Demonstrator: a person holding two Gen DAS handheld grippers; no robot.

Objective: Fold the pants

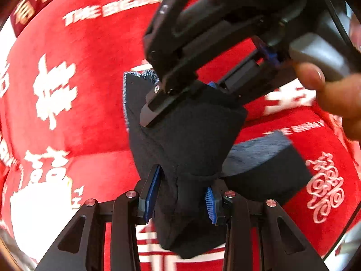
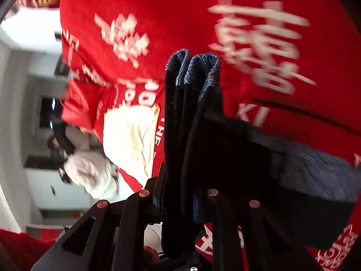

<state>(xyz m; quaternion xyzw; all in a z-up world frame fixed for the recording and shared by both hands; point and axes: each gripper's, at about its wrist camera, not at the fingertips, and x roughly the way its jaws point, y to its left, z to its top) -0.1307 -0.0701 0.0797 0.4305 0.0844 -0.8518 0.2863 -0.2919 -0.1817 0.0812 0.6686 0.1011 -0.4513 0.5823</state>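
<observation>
Left gripper [image 1: 182, 194] pinching dark pants [image 1: 194, 135] bunched, lifted over red blanket [image 1: 90, 90]. Right gripper [image 2: 178, 199] clamped on stacked layers [image 2: 191, 72]. Judgement: keep both grips level and edges aligned before laying the fold down.

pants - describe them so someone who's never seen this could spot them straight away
Start from the red cloth with pale printed lettering that fills both views. Above it hangs one dark navy bundle, the pants, pinched by the left tool and the right tool. It is the only dark fabric there, with a speckled blue-grey edge at one end.
</observation>
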